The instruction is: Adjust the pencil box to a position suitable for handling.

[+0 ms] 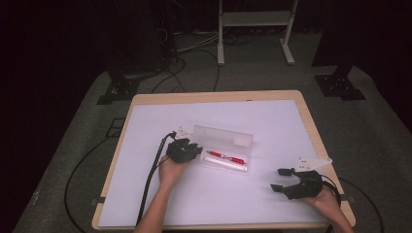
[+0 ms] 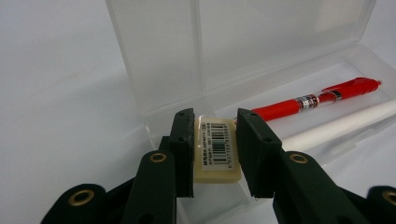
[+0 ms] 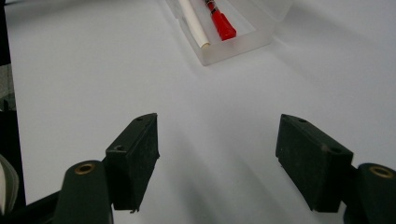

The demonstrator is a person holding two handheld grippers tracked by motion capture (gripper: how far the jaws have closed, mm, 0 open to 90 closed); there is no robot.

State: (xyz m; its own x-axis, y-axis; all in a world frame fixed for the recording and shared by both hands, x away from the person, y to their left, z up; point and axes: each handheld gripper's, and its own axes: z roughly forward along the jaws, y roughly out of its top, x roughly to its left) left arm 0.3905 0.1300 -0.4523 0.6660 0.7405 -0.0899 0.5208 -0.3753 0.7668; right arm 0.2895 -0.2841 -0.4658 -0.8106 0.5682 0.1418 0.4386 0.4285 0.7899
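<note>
Pinching the eraser [image 2: 218,149] squarely, our left gripper [image 2: 215,144] holds it at the near end of the clear case [image 2: 163,70] beside the red pen [image 2: 308,102]; we lower before letting go. Right gripper [image 3: 217,154] rests spread wide.

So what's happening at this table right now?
A person holds a two-jaw gripper in each hand. The left gripper is shut on a small cream eraser with a barcode label, at the end of an open clear plastic pencil case that holds a red pen and a white stick. The right gripper rests open on the white table.
</note>
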